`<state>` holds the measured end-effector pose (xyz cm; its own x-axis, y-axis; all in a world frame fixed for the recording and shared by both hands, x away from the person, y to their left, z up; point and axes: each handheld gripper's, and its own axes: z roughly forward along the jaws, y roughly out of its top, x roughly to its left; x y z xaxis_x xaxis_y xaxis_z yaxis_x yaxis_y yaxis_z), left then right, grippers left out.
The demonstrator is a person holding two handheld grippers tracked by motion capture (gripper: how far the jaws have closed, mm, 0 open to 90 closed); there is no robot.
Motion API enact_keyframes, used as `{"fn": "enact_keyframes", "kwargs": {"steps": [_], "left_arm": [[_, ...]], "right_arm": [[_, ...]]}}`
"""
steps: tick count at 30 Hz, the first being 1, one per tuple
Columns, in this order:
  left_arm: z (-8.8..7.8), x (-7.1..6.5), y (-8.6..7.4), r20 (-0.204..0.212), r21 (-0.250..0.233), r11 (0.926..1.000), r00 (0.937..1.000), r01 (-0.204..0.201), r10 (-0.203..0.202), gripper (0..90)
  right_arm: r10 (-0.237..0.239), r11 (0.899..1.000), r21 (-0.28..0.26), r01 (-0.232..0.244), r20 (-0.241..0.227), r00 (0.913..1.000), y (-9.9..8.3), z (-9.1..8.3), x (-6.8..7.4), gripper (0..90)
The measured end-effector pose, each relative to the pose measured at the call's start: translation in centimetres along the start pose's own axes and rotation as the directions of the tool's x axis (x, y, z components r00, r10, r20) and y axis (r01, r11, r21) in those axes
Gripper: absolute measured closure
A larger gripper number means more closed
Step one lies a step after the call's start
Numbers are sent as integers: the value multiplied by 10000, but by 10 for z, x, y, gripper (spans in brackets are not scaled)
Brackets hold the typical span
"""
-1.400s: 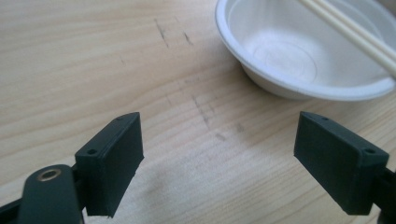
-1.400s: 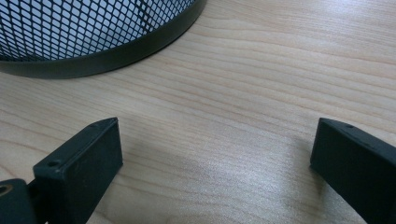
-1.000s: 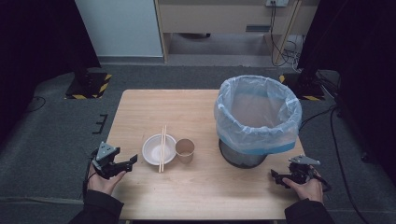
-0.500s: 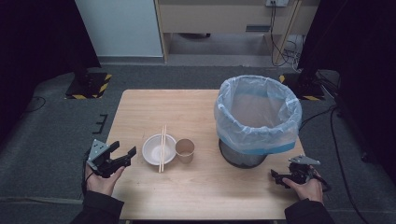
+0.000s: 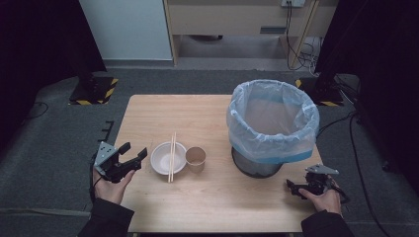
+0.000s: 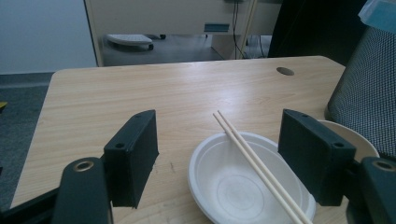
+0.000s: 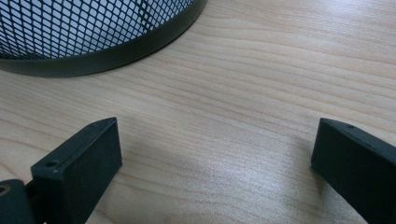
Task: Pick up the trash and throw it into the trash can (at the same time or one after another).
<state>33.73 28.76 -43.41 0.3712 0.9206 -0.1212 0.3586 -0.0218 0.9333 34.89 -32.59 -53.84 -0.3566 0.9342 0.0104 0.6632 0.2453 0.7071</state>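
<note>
A white bowl (image 5: 162, 159) sits near the table's front left, with a pair of wooden chopsticks (image 5: 171, 157) laid across it. A brown paper cup (image 5: 195, 158) stands just right of it. My left gripper (image 5: 135, 149) hovers left of the bowl, pointing at it. Its jaws are open and have just been closing a little, with nothing between them. In the left gripper view the bowl (image 6: 224, 186) and chopsticks (image 6: 254, 161) lie ahead of the left gripper (image 6: 222, 158). My right gripper (image 5: 291, 186) rests open at the front right.
A black mesh bin (image 5: 257, 165) lined with a clear-blue bag (image 5: 272, 116) stands on the table's right half, its base (image 7: 93, 56) just ahead of the right gripper (image 7: 215, 168). The cup's rim (image 6: 362, 142) and the bin's mesh (image 6: 369, 93) stand at the right.
My left gripper has lifted off the table and edged toward the bowl. The right gripper has stayed in place.
</note>
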Motion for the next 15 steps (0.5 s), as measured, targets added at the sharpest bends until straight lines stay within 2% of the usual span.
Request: {"fn": "enact_keyframes", "kwargs": {"steps": [15], "left_arm": [[43,-20,2,205,604,9980,9997,-175,163,334]], "right_arm": [[51,10000,-10,-51,40,10000,0,0,1,19]]}}
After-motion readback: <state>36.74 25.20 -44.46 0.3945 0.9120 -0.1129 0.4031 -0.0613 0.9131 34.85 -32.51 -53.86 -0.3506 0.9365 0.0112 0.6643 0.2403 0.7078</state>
